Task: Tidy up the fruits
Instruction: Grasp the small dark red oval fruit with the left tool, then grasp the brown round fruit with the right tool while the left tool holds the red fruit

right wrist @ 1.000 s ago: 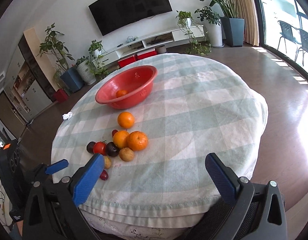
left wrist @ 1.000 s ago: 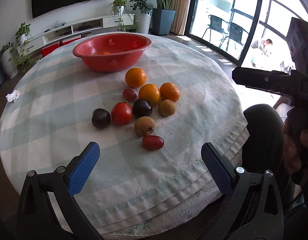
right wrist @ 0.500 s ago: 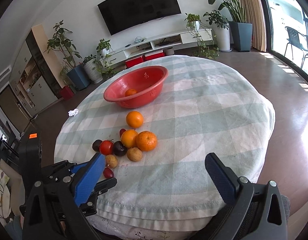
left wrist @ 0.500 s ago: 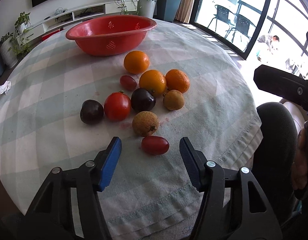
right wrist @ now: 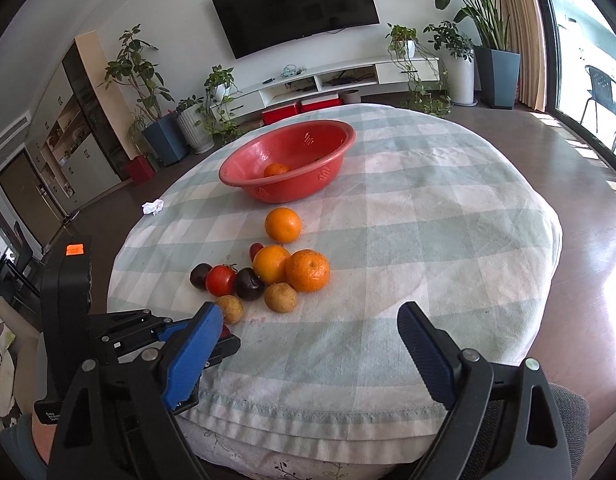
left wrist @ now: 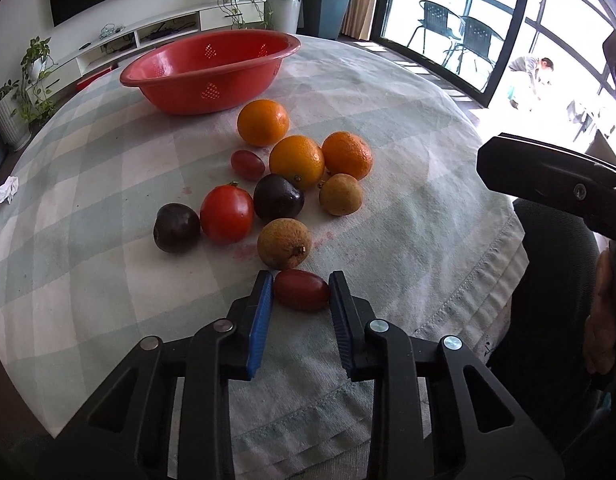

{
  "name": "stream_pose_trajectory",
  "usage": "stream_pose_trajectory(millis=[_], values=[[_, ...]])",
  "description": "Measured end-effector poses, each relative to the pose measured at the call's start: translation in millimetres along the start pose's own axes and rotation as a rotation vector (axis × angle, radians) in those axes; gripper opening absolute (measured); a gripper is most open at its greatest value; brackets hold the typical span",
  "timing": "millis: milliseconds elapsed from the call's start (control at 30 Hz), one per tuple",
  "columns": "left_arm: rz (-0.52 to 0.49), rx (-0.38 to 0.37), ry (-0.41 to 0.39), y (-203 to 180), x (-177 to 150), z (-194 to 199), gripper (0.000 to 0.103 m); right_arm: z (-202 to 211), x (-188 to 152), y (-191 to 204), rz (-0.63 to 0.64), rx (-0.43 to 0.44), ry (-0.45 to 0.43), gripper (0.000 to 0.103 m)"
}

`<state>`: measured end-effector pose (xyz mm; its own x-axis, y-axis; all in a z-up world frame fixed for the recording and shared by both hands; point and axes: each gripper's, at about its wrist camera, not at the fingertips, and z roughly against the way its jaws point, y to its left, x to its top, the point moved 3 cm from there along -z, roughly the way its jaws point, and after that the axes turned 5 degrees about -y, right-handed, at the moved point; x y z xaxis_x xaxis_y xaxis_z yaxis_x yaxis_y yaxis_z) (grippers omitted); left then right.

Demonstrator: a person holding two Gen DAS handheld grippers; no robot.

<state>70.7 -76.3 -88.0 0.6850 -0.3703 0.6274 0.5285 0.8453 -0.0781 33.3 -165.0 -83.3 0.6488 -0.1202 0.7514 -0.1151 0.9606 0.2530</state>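
Two blue pads of the left gripper (left wrist: 300, 292) are pressing on both sides of a red grape tomato (left wrist: 301, 289), which is lying on the tablecloth (left wrist: 407, 216) near the table edge, just beside a longan (left wrist: 284, 243). The right gripper (right wrist: 309, 344) is hovering with fingers wide apart. One orange (right wrist: 276, 169) is sitting in the red bowl (right wrist: 327, 170).

We counted three oranges (left wrist: 263, 122) on the cloth and a fourth (right wrist: 276, 169) inside one red basin (left wrist: 212, 76). Two dark plums (left wrist: 176, 227), two longans (left wrist: 284, 243), two grape tomatoes (left wrist: 301, 289) and one round tomato (left wrist: 226, 214) lay nearby.
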Motion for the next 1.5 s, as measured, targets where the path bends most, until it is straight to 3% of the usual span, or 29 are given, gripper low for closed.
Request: stream_pose_trajectory(millis=[500, 767, 933, 1233, 1300, 1500], values=[[0.044, -0.038, -0.022, 15, -12, 17, 0.026, -9, -2, 9, 0.034, 0.001, 0.029, 0.086], [0.125, -0.037, -0.044, 40, -26, 42, 0.026, -32, -5, 42, 0.097, 0.067, 0.085, 0.078], [0.151, -0.031, -0.055, 48, -31, 49, 0.026, -60, -11, 61, 0.124, 0.103, 0.151, 0.065], [0.177, -0.026, -0.053, 58, -37, 46, 0.026, -95, -21, 75, 0.151, 0.109, 0.236, 0.053], [0.179, -0.027, -0.052, 58, -37, 46, 0.026, -97, -21, 76, 0.162, 0.105, 0.232, 0.051], [0.183, -0.029, -0.05, 59, -37, 43, 0.026, -100, -19, 77, 0.19, 0.098, 0.232, 0.032]])
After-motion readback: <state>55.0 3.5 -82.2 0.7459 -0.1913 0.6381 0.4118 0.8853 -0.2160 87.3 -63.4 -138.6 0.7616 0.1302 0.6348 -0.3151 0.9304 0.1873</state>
